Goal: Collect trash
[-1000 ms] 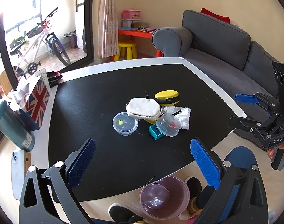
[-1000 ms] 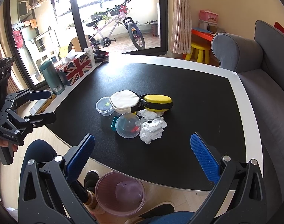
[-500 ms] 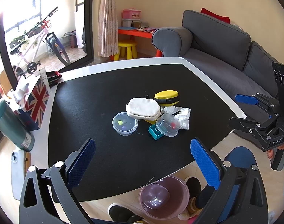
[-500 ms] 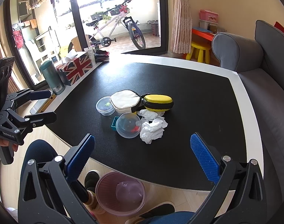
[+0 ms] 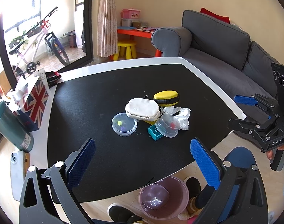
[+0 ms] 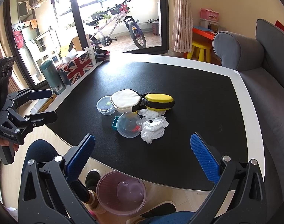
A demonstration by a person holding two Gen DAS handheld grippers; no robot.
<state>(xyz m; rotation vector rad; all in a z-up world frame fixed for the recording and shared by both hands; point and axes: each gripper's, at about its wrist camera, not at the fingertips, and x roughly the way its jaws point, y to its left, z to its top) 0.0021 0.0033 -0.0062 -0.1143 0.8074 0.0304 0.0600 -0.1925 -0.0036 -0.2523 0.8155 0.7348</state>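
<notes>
Crumpled white tissues (image 5: 180,114) (image 6: 152,128) lie in a small pile at the middle of the black table (image 5: 97,97) (image 6: 201,100). A pink trash bin (image 5: 163,197) (image 6: 121,192) stands on the floor below the near table edge. My left gripper (image 5: 142,160) is open and empty above the near edge; it also shows at the left of the right wrist view (image 6: 42,103). My right gripper (image 6: 142,158) is open and empty, off the table's right side in the left wrist view (image 5: 240,110).
In the pile: a white pouch (image 5: 142,109), a yellow case (image 5: 166,97), two clear round containers (image 5: 124,124) (image 5: 167,125), a teal brick (image 5: 154,133). A Union Jack tissue box (image 5: 32,100), a green flask (image 5: 11,125) and a phone (image 5: 17,173) sit at the left edge. A grey sofa (image 5: 226,56) is at right.
</notes>
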